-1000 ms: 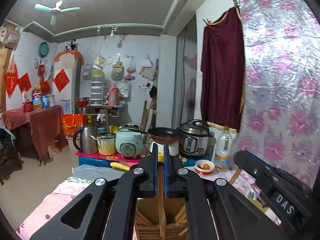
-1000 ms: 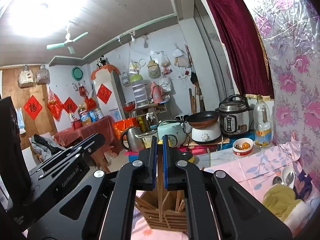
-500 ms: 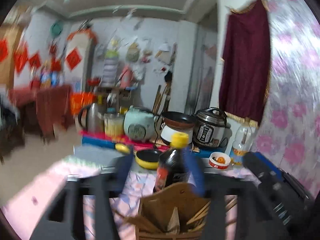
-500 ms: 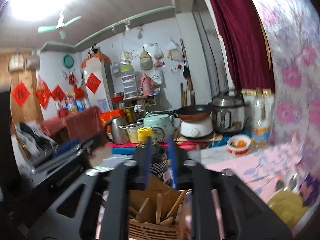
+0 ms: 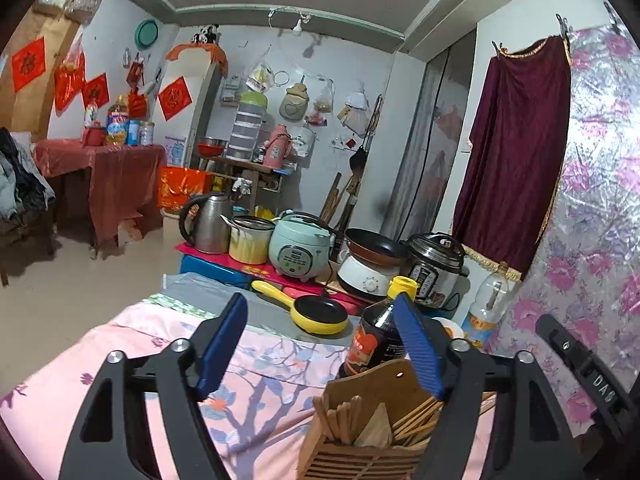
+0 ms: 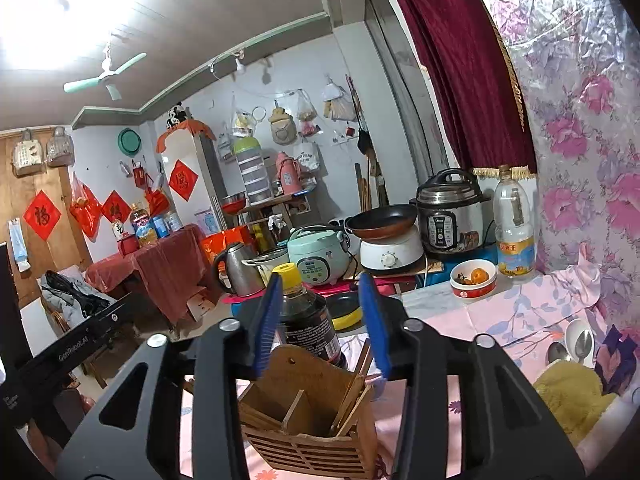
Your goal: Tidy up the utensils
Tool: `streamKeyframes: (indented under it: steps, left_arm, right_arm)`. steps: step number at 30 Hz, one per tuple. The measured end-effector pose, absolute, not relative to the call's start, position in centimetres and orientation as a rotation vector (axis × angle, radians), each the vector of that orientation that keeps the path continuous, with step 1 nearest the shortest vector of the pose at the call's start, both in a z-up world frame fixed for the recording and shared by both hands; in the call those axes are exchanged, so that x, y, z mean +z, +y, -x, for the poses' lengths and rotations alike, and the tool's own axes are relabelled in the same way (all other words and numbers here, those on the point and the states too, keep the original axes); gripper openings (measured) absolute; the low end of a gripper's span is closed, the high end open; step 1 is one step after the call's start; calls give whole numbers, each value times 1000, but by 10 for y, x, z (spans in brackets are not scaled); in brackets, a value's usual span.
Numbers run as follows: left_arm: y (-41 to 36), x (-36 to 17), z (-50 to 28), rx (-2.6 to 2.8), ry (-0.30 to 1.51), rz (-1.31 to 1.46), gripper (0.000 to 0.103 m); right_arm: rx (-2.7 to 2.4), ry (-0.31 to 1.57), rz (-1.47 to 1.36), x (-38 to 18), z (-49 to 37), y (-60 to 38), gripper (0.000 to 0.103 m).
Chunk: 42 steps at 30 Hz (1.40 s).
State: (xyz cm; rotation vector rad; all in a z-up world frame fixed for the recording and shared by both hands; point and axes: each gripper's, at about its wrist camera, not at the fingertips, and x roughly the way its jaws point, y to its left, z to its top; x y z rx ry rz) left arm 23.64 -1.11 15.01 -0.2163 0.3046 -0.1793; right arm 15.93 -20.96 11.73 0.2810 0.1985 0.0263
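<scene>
Wooden utensil holder [image 6: 308, 424] is sitting on the pink tablecloth [image 5: 256, 392] under both grippers, left gripper [image 5: 320, 344] and right gripper [image 6: 324, 324] having just been opening with nothing held, and I'm worrying about clipping that sauce bottle [image 6: 306, 320] behind.

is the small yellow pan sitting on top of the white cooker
No, the small yellow pan lies on the table; the white cooker carries a larger dark frying pan.

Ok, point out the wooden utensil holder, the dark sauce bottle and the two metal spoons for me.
wooden utensil holder [image 6: 308, 446]: right wrist view, slatted front wall.
dark sauce bottle [image 6: 306, 320]: right wrist view, body above the label.
metal spoons [image 6: 582, 344]: right wrist view, bowl of the larger spoon.
</scene>
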Motion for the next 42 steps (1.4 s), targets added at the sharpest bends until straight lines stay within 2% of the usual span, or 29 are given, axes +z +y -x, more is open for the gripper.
streamKeyframes:
  steps: [3, 11, 20, 26, 30, 34, 42]
  left_arm:
    - [-14, 153, -225, -145, 289, 175, 88]
    - [-10, 161, -181, -128, 258, 140, 97]
    - [-7, 166, -134, -148, 256, 135, 97]
    - [-14, 135, -102, -114, 253, 22, 97]
    - [-6, 111, -97, -124, 312, 63, 97]
    - [-2, 88, -96, -119, 381, 66, 97]
    - [-5, 70, -90, -49, 386, -24, 97]
  right_arm:
    - [27, 204, -283, 120, -152, -209, 48]
    - [3, 185, -254, 129, -111, -208, 61]
    - [-21, 155, -211, 143, -53, -205, 72]
    - [-19, 193, -241, 138, -34, -210, 77]
    - [-38, 231, -275, 109, -20, -217, 87]
    - [-77, 337, -274, 76, -26, -224, 87]
    - [-114, 496, -283, 31, -33, -236, 91]
